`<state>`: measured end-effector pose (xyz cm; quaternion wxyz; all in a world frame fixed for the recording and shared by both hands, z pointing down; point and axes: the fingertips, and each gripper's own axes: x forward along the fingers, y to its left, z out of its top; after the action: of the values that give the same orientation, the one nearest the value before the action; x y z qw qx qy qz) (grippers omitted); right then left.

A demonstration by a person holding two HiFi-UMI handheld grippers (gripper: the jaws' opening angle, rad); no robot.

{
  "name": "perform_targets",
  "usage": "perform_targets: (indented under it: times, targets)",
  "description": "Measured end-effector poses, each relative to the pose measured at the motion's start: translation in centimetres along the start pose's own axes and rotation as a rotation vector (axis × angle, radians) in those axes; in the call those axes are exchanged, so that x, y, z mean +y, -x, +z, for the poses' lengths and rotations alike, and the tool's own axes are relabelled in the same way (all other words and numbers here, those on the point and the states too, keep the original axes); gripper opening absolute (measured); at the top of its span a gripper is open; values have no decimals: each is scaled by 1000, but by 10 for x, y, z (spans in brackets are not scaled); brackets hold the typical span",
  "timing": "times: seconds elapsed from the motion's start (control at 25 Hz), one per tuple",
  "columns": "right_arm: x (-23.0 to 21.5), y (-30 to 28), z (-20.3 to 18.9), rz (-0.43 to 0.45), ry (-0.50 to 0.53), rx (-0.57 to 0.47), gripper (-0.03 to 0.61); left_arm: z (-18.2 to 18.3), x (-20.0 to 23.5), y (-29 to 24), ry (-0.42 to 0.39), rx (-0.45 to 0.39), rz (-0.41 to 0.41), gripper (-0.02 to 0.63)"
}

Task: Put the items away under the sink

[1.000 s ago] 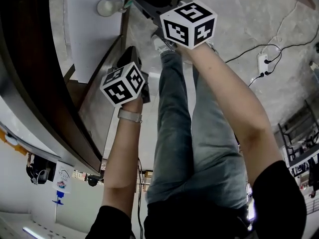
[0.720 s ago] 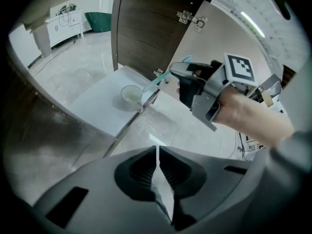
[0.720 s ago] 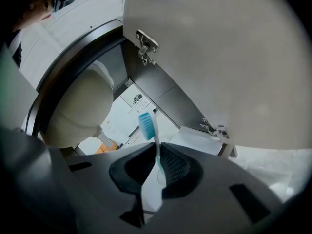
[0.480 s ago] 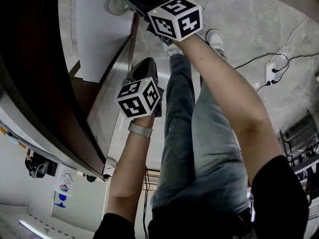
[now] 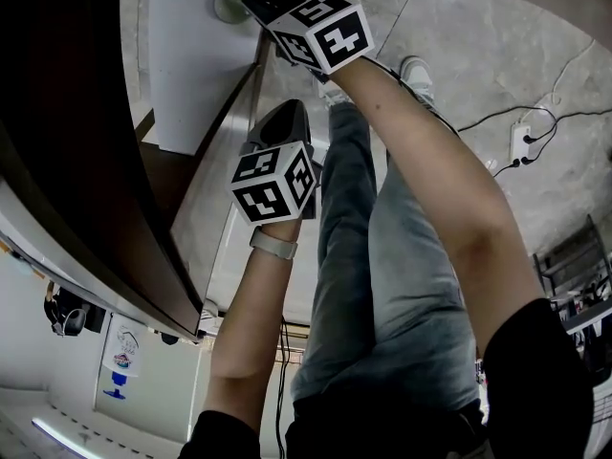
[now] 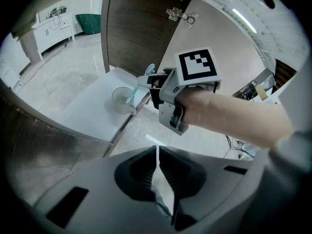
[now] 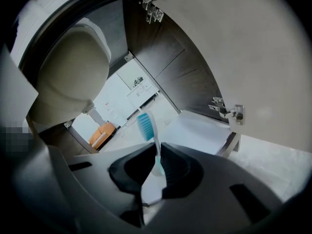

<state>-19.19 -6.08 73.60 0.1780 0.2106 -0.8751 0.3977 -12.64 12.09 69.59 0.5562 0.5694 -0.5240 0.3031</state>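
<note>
The toothbrush (image 7: 155, 145) has a blue bristle head on a white neck, and the handle turns to teal lower down. The right gripper (image 7: 158, 149) has its jaws closed on the handle, with the head standing up past the tips. It is held at the mouth of the cabinet under the sink. The left gripper (image 6: 157, 152) has its jaws together, with nothing between them. A clear cup (image 6: 122, 99) stands on the white shelf (image 6: 92, 116), just beyond the right gripper. The door (image 7: 234, 48) is open at the right and shows two hinges. A pale round basin (image 7: 73, 67) fills the space above at the left.
</note>
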Motion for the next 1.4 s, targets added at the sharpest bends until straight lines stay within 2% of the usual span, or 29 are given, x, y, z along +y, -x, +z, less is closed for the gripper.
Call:
perform_targets:
  times: [0.16, 0.36, 0.68, 0.84, 1.16, 1.4]
  targets:
    - [-3, -7, -13, -16, -1, 54, 51, -7, 1, -2, -18, 13, -7, 34]
    - [-6, -12, -23, -22, 10, 94, 51, -14, 7, -1, 1, 18, -2, 34]
    - [-1, -16, -35, 6, -13, 145, 54, -18, 16, -2, 17, 20, 5, 34]
    - [8, -14, -42, 35, 1, 175, 146, -20, 18, -1, 28, 19, 2, 34]
    - [21, 1, -52, 48, 6, 220, 163, -22, 19, 4, 37, 14, 3, 34]
    - [27, 32, -41, 56, 33, 218, 163, -13, 11, 14, 27, -6, 4, 34]
